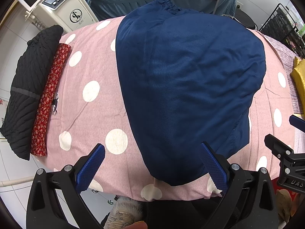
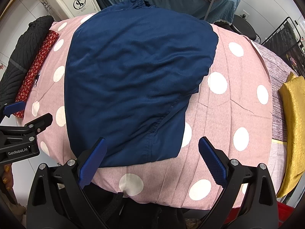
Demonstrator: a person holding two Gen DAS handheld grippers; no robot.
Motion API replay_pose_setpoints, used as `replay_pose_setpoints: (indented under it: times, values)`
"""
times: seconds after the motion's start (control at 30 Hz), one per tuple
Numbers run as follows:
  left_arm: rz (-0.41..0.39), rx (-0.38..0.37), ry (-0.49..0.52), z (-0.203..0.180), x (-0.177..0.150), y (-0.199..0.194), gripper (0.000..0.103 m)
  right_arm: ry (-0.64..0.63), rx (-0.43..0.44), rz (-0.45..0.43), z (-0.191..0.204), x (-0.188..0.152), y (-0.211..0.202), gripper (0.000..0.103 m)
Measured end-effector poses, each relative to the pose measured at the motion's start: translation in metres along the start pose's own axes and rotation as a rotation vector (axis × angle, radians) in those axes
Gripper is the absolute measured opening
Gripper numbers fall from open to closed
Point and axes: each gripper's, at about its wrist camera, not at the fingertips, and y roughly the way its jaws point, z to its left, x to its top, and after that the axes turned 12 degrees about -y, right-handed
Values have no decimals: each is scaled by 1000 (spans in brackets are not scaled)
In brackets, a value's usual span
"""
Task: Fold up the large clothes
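A large navy blue garment [image 1: 186, 87] lies folded on the pink polka-dot table cover [image 1: 91, 114]; its gathered cuff reaches the far edge. It also shows in the right wrist view [image 2: 133, 80]. My left gripper [image 1: 152, 169] is open and empty, hovering over the garment's near left corner at the table's front edge. My right gripper [image 2: 152, 162] is open and empty above the garment's near right hem. Each gripper shows at the side of the other's view.
A folded black knit [image 1: 28, 87] and a folded red floral cloth [image 1: 49, 103] lie at the table's left edge. A yellow cloth [image 2: 293, 126] lies at the right. A white machine [image 1: 63, 5] and a bed stand behind; a black rack [image 2: 286, 36] stands far right.
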Motion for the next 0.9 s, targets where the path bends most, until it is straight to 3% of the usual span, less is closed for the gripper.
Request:
replay_pose_setpoints:
  times: [0.43, 0.9]
  values:
    - [3, 8, 4, 1, -5, 2, 97, -1, 4, 3, 1, -5, 3, 95]
    - [60, 22, -26, 3, -2, 13, 97, -8, 29, -8, -2, -5, 5, 95]
